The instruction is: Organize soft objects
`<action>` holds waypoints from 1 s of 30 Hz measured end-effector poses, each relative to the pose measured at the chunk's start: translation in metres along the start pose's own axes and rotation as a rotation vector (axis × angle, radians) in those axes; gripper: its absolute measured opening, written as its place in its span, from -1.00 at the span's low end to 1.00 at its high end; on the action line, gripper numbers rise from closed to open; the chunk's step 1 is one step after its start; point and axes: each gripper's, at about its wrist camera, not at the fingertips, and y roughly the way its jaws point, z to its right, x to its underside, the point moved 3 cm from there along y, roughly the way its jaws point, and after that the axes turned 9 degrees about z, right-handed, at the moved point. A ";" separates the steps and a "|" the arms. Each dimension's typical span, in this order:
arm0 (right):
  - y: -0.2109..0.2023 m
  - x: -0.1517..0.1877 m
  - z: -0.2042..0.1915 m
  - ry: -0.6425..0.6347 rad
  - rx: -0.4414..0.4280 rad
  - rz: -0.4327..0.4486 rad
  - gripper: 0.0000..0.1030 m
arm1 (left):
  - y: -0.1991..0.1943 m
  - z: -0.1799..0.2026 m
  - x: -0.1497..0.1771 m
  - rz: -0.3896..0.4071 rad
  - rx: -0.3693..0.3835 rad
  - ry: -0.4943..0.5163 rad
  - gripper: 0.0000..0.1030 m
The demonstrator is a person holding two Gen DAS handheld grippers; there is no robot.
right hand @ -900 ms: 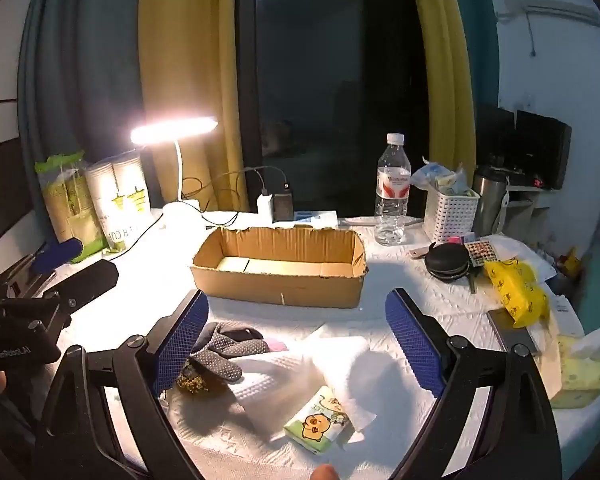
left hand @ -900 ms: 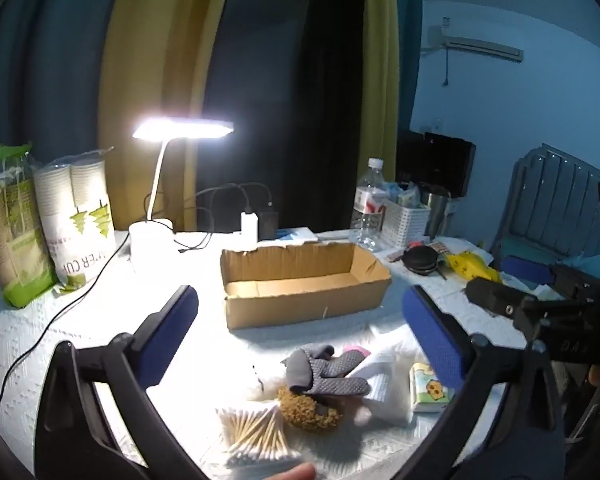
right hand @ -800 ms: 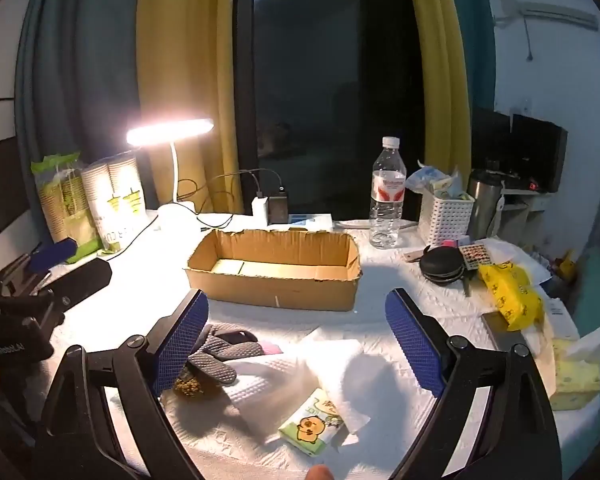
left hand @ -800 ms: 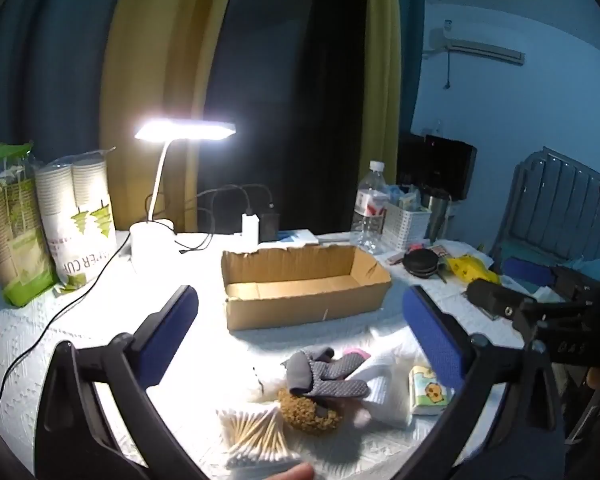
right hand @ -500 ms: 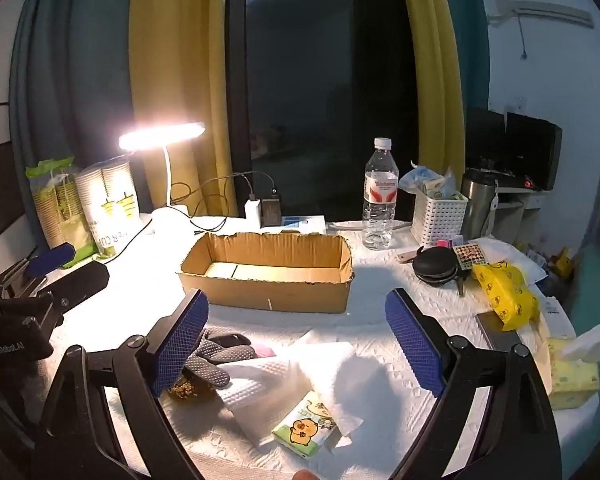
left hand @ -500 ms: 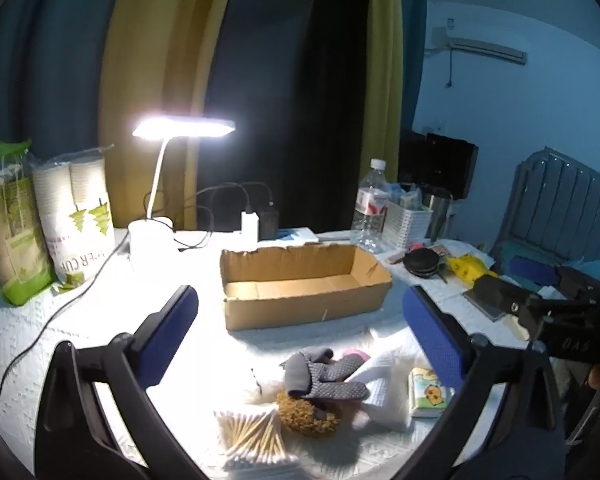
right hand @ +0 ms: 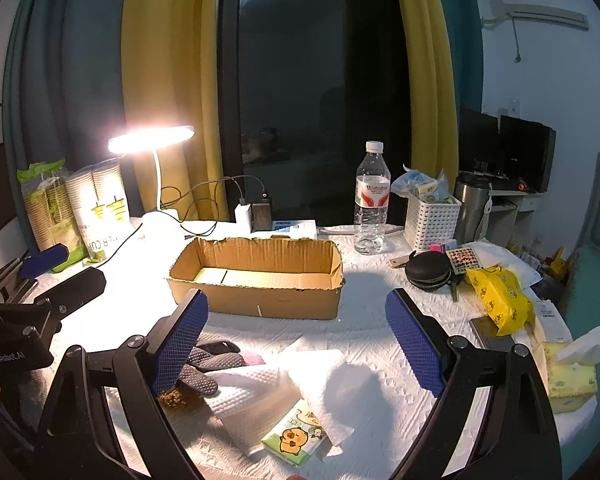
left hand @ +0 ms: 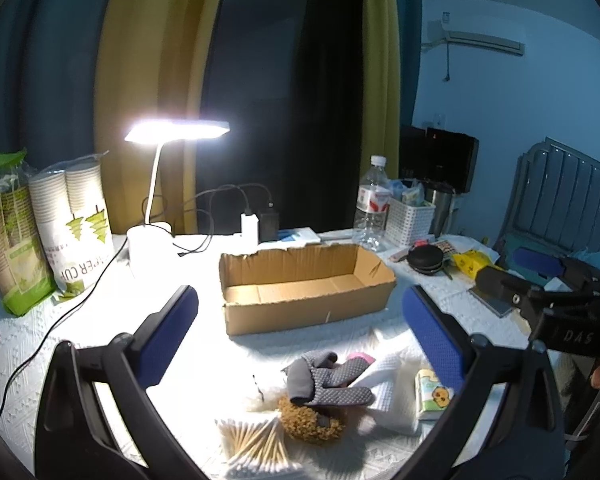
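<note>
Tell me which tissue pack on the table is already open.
The pale yellow tissue pack at the table's right edge: a tissue sticks up from it. The cartoon-printed pack lies flat, sealed.

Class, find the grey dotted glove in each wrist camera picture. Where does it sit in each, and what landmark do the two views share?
Left wrist: grey dotted glove lies low, centre-right, on the brown scrubber.
Right wrist: glove lies lower left, partly behind the left pad.
Shared landmark: the cardboard box behind it.
</note>
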 end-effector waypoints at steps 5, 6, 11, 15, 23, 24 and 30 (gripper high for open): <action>0.004 0.000 0.000 -0.004 -0.003 -0.002 0.79 | 0.005 -0.001 -0.001 0.001 -0.006 -0.004 0.99; 0.006 0.000 0.001 0.001 -0.003 -0.005 0.79 | 0.005 -0.002 -0.002 0.000 -0.007 -0.005 0.99; 0.010 0.001 0.003 0.000 0.000 -0.006 0.79 | 0.010 -0.003 -0.005 0.002 -0.005 -0.008 0.99; 0.014 0.001 0.005 0.000 0.001 -0.013 0.79 | 0.013 -0.003 -0.005 0.000 -0.005 -0.012 0.99; 0.019 0.005 0.006 -0.004 0.001 -0.024 0.79 | 0.014 -0.003 -0.004 -0.002 -0.006 -0.019 0.99; 0.019 0.006 0.006 -0.005 0.000 -0.025 0.79 | 0.014 -0.004 -0.003 -0.002 -0.005 -0.017 0.99; 0.019 0.005 0.006 -0.003 0.001 -0.024 0.79 | 0.014 -0.005 -0.003 -0.007 -0.003 -0.019 0.99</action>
